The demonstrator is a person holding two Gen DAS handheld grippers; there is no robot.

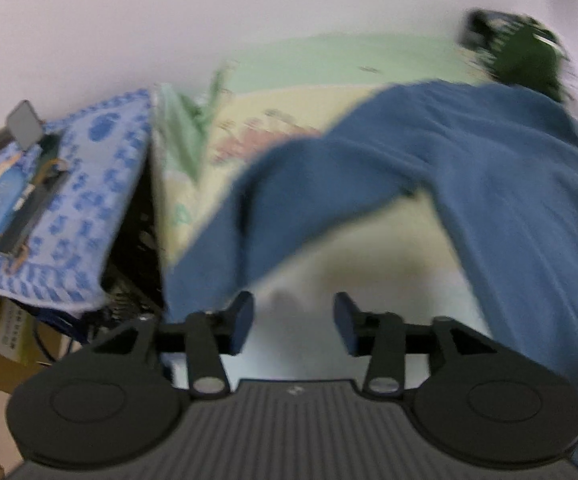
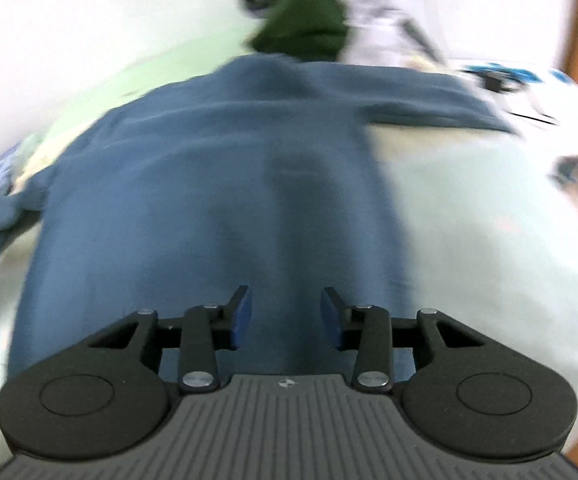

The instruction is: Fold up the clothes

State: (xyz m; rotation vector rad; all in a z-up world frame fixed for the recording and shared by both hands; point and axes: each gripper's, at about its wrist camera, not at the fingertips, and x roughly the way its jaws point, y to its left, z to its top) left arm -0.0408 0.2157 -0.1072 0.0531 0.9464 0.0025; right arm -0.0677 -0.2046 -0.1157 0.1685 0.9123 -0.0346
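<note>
Nearest the lens, the right gripper hangs released, nothing between its jaws, directly over the blue garment. The garment, spread on a pale bed, fills the frame's middle, its long axis running away toward the top. The left gripper, also released and empty, sits over bare sheet; the cloth lies to its upper right. The right hand looks nearer.

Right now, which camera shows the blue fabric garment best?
The right wrist view: the blue fabric garment fills the picture, spread across the bed. The left wrist view catches only its sleeve and one side.
</note>
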